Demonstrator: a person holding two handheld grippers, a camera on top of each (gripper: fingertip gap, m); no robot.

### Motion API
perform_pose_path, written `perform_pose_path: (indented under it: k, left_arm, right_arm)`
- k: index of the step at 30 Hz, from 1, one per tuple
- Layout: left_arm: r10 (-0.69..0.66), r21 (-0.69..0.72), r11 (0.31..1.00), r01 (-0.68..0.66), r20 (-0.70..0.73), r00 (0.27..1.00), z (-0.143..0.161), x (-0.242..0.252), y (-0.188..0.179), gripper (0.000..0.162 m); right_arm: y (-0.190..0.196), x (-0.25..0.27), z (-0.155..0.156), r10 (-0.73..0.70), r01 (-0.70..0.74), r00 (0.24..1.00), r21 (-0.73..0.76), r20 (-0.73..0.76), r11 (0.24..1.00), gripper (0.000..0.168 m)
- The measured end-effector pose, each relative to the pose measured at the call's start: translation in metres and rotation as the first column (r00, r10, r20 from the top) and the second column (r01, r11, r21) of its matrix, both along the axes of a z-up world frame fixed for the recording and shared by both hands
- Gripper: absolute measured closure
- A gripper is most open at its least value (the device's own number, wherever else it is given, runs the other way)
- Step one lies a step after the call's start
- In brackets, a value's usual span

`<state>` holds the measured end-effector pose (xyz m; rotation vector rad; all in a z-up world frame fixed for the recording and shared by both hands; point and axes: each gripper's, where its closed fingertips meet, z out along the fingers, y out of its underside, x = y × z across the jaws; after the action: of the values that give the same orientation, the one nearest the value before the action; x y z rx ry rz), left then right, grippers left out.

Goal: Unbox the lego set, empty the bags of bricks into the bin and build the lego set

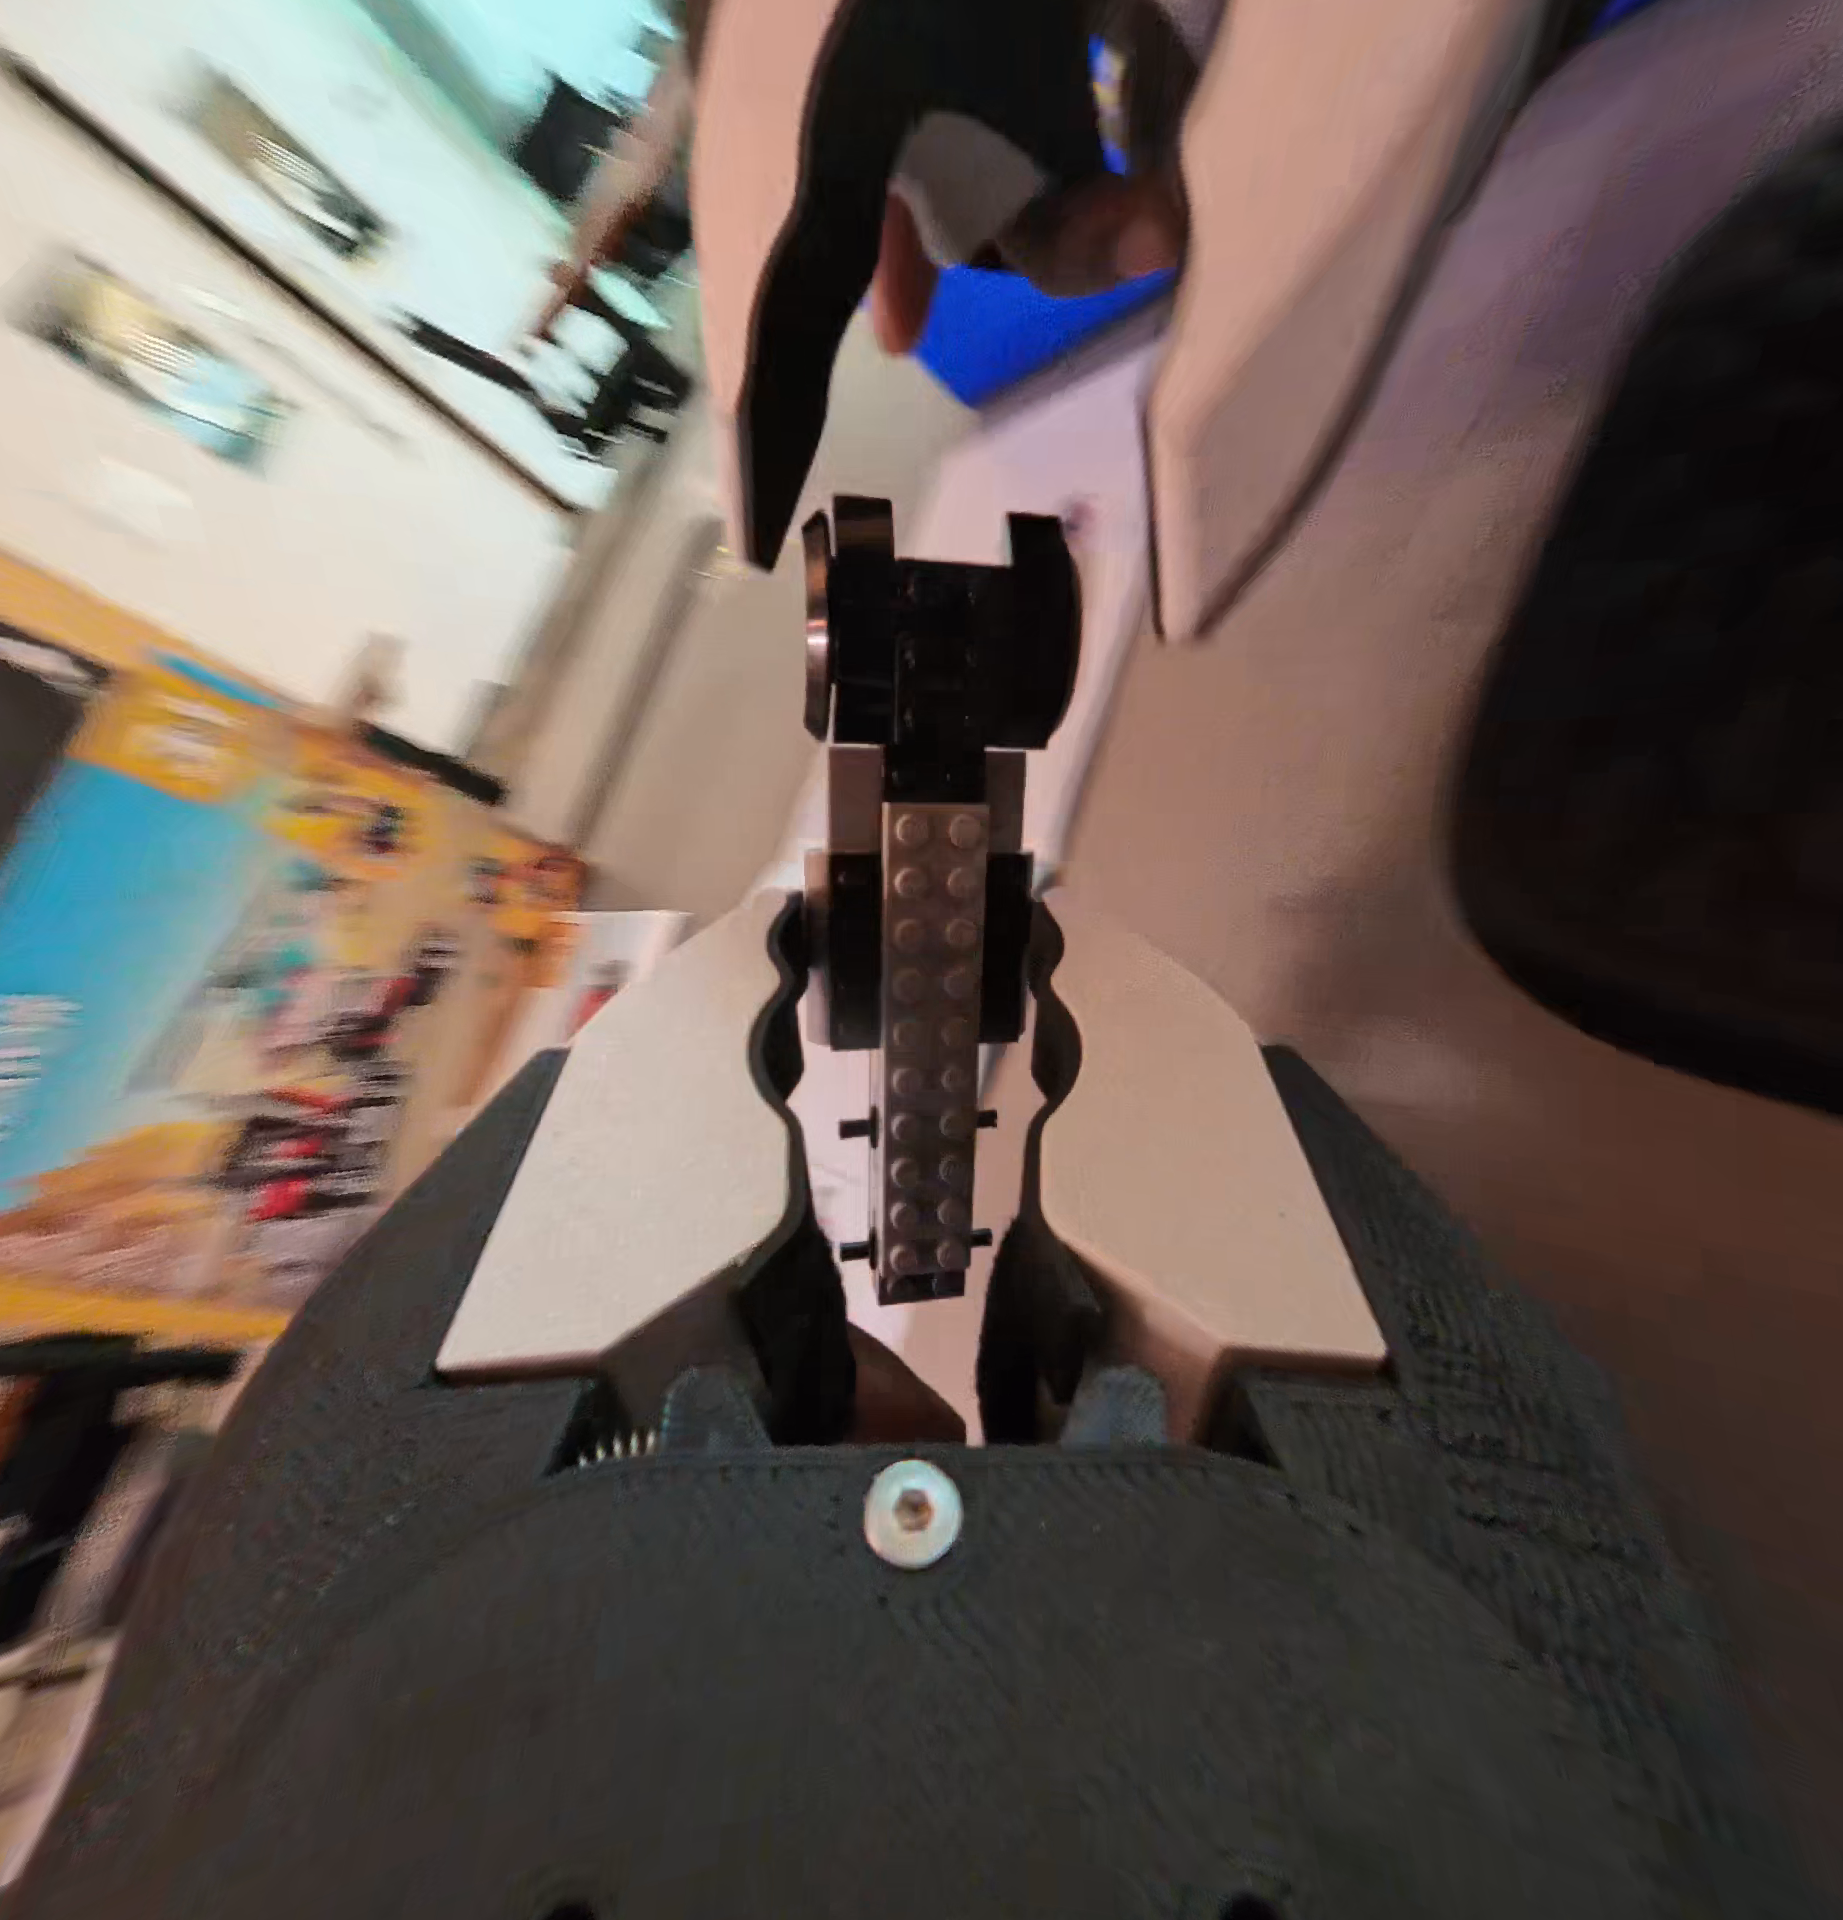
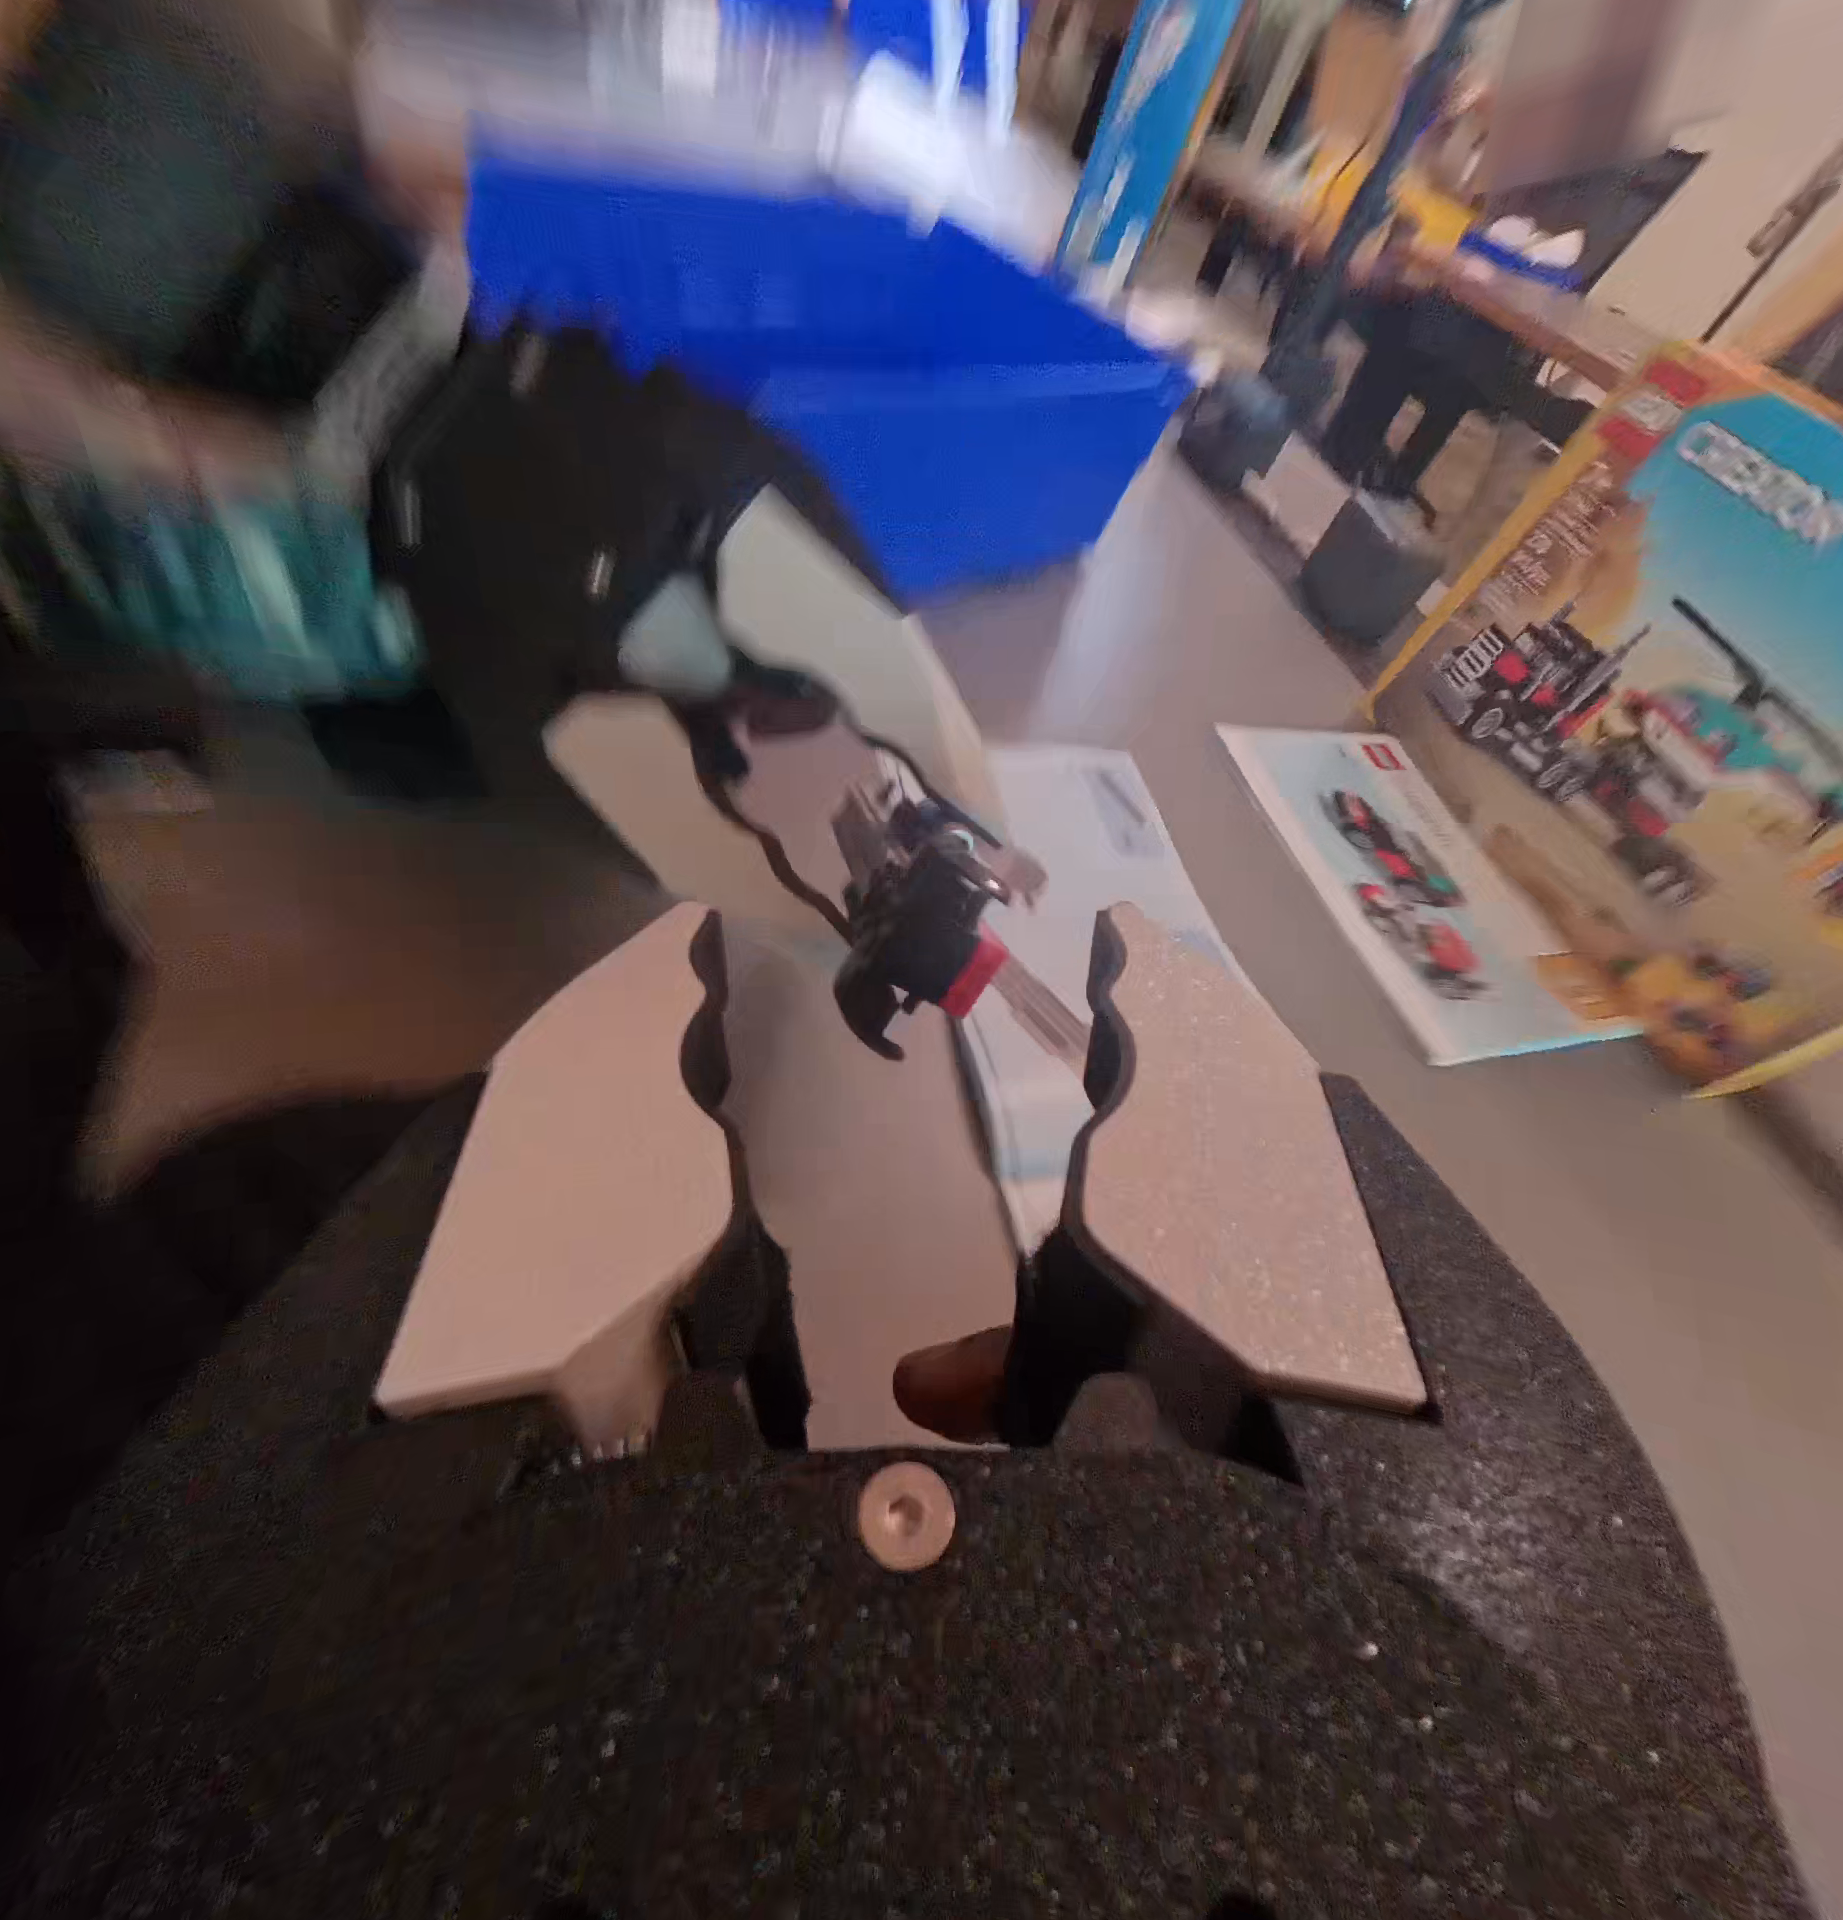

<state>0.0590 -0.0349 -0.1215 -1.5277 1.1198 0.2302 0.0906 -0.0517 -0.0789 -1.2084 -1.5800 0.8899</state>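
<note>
My left gripper [image 1: 917,935] is shut on a partly built lego assembly [image 1: 932,1039]: a long grey studded plate with black pieces at its far end. My right gripper [image 2: 906,935] is open and empty, and its fingertips stand on either side of the assembly's black end [image 2: 896,935], which carries a small red piece [image 2: 974,966]. In the left wrist view the right gripper's fingers [image 1: 761,416] come in from above, one beside the black end. The left gripper [image 2: 896,862] shows blurred in the right wrist view. The blue bin [image 2: 844,364] stands behind.
The lego box [image 2: 1675,707] stands at the right, with an instruction booklet [image 2: 1416,883] lying flat in front of it and another open sheet [image 2: 1093,831] under the grippers. The box also shows blurred in the left wrist view [image 1: 169,935]. The grey tabletop [image 2: 1519,1299] is bare near me.
</note>
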Motion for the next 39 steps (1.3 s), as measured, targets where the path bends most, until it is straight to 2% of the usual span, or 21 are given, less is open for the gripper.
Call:
perform_pose_path:
  k: [2, 3, 4, 6, 9, 13, 16, 19, 23, 25, 29, 35, 39]
  left_arm:
    - [0.098, 0.207, 0.975, -0.077, -0.097, 0.990, 0.023, -0.007, 0.003, 0.121]
    - [0.138, 0.283, 0.955, -0.091, -0.153, 0.978, 0.030, -0.009, 0.003, 0.121]
    - [0.171, 0.350, 0.932, -0.093, -0.200, 0.965, 0.036, -0.008, 0.003, 0.121]
    - [0.212, 0.449, 0.890, -0.082, -0.249, 0.945, 0.046, -0.004, 0.000, 0.122]
    - [0.253, 0.537, 0.840, -0.077, -0.262, 0.931, 0.059, -0.002, -0.004, 0.122]
    - [0.276, 0.600, 0.798, -0.053, -0.286, 0.918, 0.068, 0.000, -0.008, 0.122]
    - [0.284, 0.608, 0.793, -0.040, -0.311, 0.907, 0.069, 0.001, -0.009, 0.122]
    - [0.288, 0.616, 0.787, -0.040, -0.309, 0.907, 0.070, 0.001, -0.009, 0.122]
    - [0.308, 0.636, 0.770, -0.040, -0.317, 0.897, 0.073, 0.000, -0.009, 0.122]
    - [0.322, 0.658, 0.752, -0.035, -0.320, 0.891, 0.075, 0.000, -0.010, 0.122]
    - [0.348, 0.720, 0.693, -0.028, -0.301, 0.888, 0.086, 0.001, -0.016, 0.122]
    - [0.390, 0.795, 0.606, -0.025, -0.270, 0.880, 0.102, 0.001, -0.023, 0.122]
    - [0.410, 0.821, 0.570, -0.031, -0.252, 0.877, 0.109, 0.000, -0.025, 0.122]
  right_arm:
    - [0.003, 0.006, 0.025, -0.011, -0.040, 0.984, -0.274, -0.180, 0.961, 0.105]
    - [0.004, 0.009, 0.033, -0.018, -0.065, 0.971, -0.335, -0.238, 0.940, 0.112]
    - [0.004, 0.011, 0.039, -0.016, -0.081, 0.962, -0.344, -0.273, 0.936, 0.118]
    - [-0.002, 0.010, 0.040, 0.021, -0.092, 0.965, -0.263, -0.262, 0.960, 0.130]
    - [-0.007, 0.007, 0.031, 0.048, -0.063, 0.988, -0.100, -0.148, 0.993, 0.129]
    - [-0.010, 0.005, 0.033, 0.074, -0.079, 0.991, -0.038, -0.116, 0.996, 0.126]
    - [-0.011, 0.005, 0.037, 0.091, -0.096, 0.989, -0.036, -0.119, 0.995, 0.130]
    - [-0.014, 0.006, 0.037, 0.106, -0.111, 0.988, -0.038, -0.116, 0.993, 0.142]
    - [-0.015, 0.005, 0.040, 0.113, -0.119, 0.985, -0.039, -0.130, 0.992, 0.141]
    - [-0.018, 0.005, 0.044, 0.122, -0.128, 0.982, -0.038, -0.143, 0.991, 0.137]
    - [-0.023, 0.003, 0.050, 0.130, -0.132, 0.981, -0.004, -0.144, 0.991, 0.140]
    - [-0.031, 0.003, 0.062, 0.143, -0.126, 0.979, 0.125, -0.145, 0.984, 0.141]
    - [-0.034, 0.002, 0.069, 0.128, -0.096, 0.984, 0.236, -0.124, 0.967, 0.141]
